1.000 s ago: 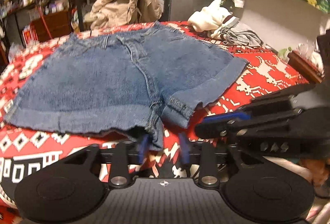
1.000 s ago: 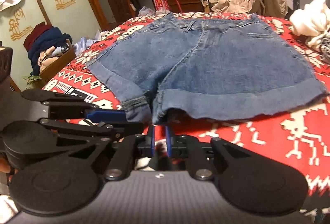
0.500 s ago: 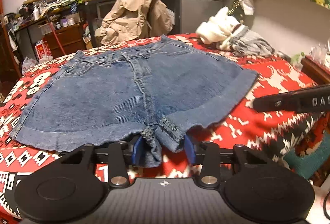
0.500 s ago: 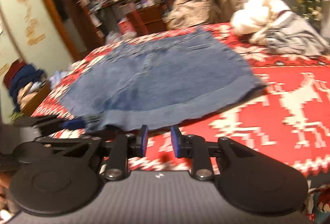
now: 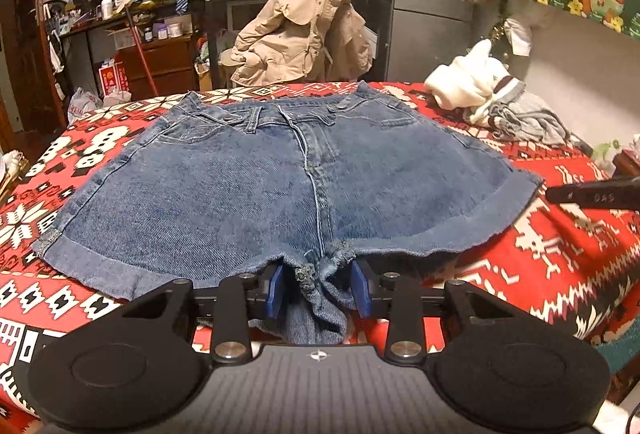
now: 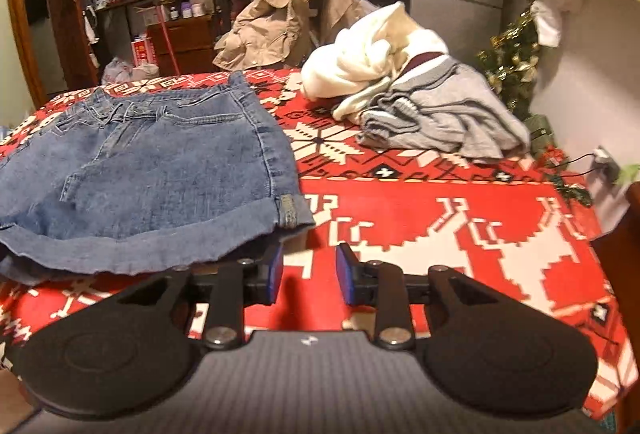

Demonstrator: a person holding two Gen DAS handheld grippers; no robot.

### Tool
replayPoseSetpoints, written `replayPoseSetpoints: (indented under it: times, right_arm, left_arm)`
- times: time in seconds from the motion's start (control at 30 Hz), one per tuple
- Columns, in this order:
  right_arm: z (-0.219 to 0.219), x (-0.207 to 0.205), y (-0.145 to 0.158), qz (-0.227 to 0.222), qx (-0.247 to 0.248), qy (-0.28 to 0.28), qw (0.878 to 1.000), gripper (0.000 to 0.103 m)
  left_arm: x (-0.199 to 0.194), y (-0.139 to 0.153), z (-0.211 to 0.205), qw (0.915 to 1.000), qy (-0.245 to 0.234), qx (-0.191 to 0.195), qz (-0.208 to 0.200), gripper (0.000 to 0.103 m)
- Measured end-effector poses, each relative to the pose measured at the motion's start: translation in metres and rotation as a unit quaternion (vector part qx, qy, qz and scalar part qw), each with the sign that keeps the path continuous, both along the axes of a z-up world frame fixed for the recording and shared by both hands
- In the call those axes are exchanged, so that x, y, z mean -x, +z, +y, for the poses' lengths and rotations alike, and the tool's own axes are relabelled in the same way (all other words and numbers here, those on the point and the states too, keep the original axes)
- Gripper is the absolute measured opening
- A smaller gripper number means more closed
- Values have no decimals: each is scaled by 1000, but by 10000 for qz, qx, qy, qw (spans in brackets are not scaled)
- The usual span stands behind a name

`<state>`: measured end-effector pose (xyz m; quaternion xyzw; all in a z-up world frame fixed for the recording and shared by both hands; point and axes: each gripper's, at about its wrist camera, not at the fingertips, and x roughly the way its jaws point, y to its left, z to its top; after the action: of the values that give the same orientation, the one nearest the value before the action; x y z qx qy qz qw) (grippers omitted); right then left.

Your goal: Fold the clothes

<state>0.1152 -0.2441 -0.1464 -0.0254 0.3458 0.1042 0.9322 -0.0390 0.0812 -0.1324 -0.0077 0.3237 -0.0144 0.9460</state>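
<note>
Red patterned blanket [image 5: 560, 258] holds blue denim shorts [image 5: 248, 194]; left gripper [image 5: 318, 288] closing around crotch fabric, right gripper [image 6: 309, 276] spread, empty.

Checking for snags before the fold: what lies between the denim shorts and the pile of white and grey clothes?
Only bare red patterned blanket separates the denim shorts from the clothes pile, clearest in the right wrist view.

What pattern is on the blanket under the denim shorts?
The blanket is red with white and black knit-style snowflake and reindeer motifs, clearest in the right wrist view.
</note>
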Motion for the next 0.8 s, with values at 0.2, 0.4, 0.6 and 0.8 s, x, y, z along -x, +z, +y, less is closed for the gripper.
replayPoseSetpoints:
  times: [0.2, 0.4, 0.6, 0.8]
  right_arm:
    - [7, -22, -8, 80, -83, 18, 9999, 31]
    - [-1, -44, -14, 250, -733, -302, 9965, 17]
    - [-7, -35, 7, -12, -898, -639, 9939, 1]
    - [-20, 4, 41, -261, -1098, -687, 9912, 1]
  left_arm:
    - [-8, 0, 4, 10000, 47, 64, 51, 34]
    - [-10, -1, 1, 9999, -27, -50, 95, 12]
    - [5, 20, 1, 9993, -326, -159, 43, 10]
    - [34, 40, 2, 9971, -734, -195, -4, 10]
